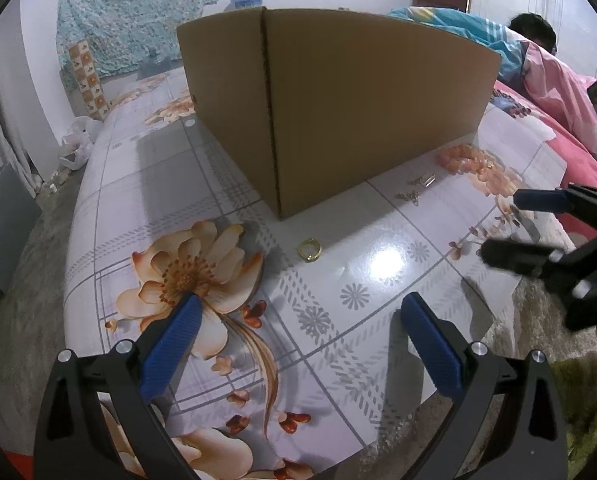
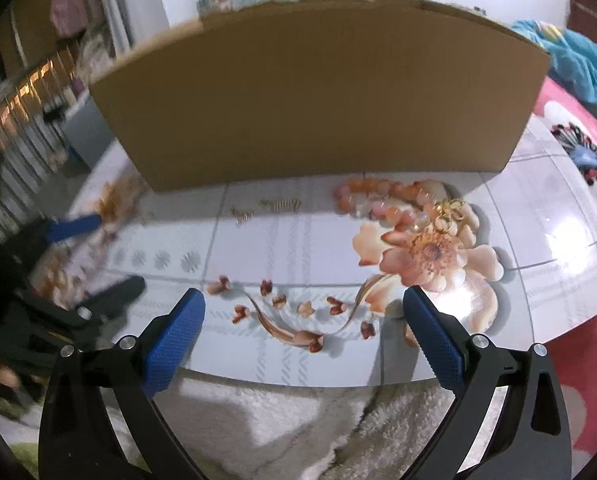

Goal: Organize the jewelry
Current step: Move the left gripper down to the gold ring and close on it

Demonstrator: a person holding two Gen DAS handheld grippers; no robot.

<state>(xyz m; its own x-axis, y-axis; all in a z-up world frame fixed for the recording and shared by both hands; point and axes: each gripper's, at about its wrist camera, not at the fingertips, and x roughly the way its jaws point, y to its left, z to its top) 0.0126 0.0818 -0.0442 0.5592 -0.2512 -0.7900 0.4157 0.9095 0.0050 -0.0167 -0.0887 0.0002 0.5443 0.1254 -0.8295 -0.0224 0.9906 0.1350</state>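
Both tongs, left gripper [image 1: 298, 320] and right gripper [image 2: 304, 312], are spread wide and empty. The small gold metal ring [image 1: 309, 249] lies at twelve o'clock of the left one, near the brown cardboard box [image 1: 338, 100]; approach low and centre it before closing

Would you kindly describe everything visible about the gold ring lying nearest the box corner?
The gold ring is a small, shiny, metallic-looking band lying flat on the glossy floral table top, just in front of the cardboard box corner without touching it. It lies alone, beyond the left gripper, whose jaws are open and clear of it.
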